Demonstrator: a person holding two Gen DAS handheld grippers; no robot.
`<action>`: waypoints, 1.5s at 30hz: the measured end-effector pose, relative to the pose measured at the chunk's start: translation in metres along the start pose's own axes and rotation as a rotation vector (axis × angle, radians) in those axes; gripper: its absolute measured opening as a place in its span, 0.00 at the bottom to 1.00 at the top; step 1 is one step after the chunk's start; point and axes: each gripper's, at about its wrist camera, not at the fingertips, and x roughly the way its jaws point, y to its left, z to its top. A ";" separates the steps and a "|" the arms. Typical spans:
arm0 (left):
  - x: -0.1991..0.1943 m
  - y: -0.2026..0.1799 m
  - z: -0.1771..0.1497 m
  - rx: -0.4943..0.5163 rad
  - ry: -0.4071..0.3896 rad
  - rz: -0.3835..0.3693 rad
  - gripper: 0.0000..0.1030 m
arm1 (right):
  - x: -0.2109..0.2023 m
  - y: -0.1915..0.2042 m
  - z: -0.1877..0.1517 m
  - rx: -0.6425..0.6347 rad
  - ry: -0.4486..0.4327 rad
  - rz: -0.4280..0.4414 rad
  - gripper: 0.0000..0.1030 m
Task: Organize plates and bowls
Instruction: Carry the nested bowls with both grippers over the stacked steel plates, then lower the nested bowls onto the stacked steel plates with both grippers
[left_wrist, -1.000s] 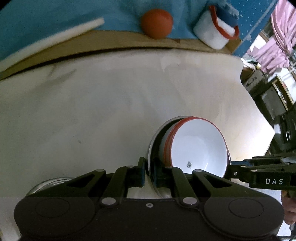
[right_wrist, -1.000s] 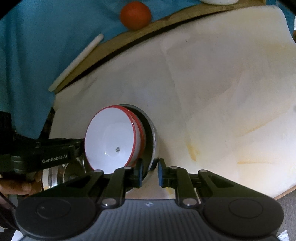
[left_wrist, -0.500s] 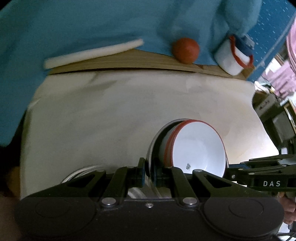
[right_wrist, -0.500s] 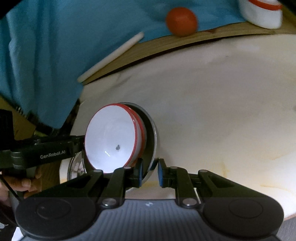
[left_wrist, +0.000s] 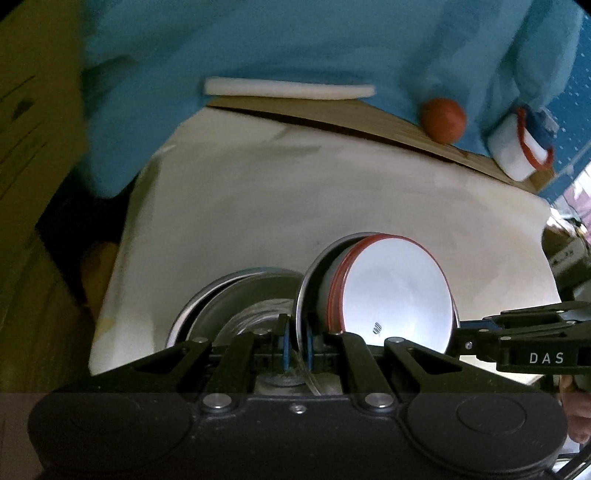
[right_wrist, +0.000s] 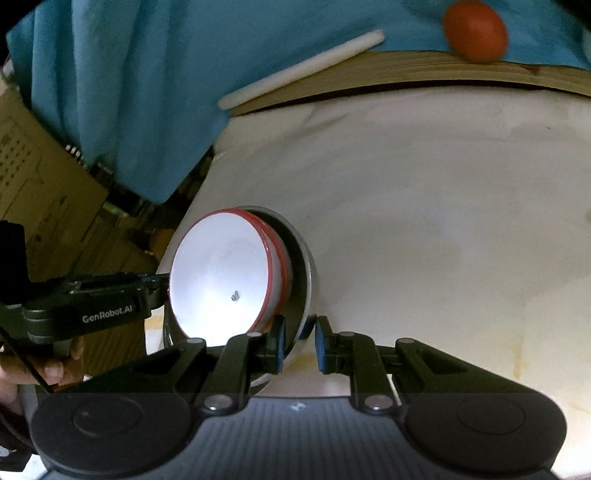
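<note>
A steel plate (left_wrist: 314, 273) carries stacked white bowls with red rims (left_wrist: 399, 299), all tilted on edge. My left gripper (left_wrist: 296, 341) is shut on the plate's rim. In the right wrist view my right gripper (right_wrist: 300, 341) stands around the opposite rim of the same steel plate (right_wrist: 304, 269), with a gap between the right pad and the rim; the white bowls (right_wrist: 221, 284) face the camera. A second steel plate with a glass dish (left_wrist: 240, 299) lies on the white table just left of the held stack.
The white tabletop (left_wrist: 295, 206) ends at a brown board at the back. On the blue cloth (left_wrist: 258, 44) behind lie a white stick (left_wrist: 288, 88), a red ball (left_wrist: 443, 120) and a white red-rimmed cup (left_wrist: 517, 151). Cardboard boxes (right_wrist: 33, 158) stand left.
The held stack has moved left and back towards the table's left edge. The second steel plate has come into full view. My right gripper's pads have parted slightly.
</note>
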 end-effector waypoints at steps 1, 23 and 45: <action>-0.001 0.001 -0.002 -0.010 -0.005 0.008 0.07 | 0.001 0.001 0.000 -0.010 0.007 0.004 0.17; -0.008 0.019 -0.039 -0.220 -0.051 0.145 0.07 | 0.042 0.021 0.019 -0.166 0.134 0.066 0.17; -0.009 0.020 -0.052 -0.287 -0.055 0.232 0.08 | 0.064 0.036 0.029 -0.255 0.197 0.079 0.16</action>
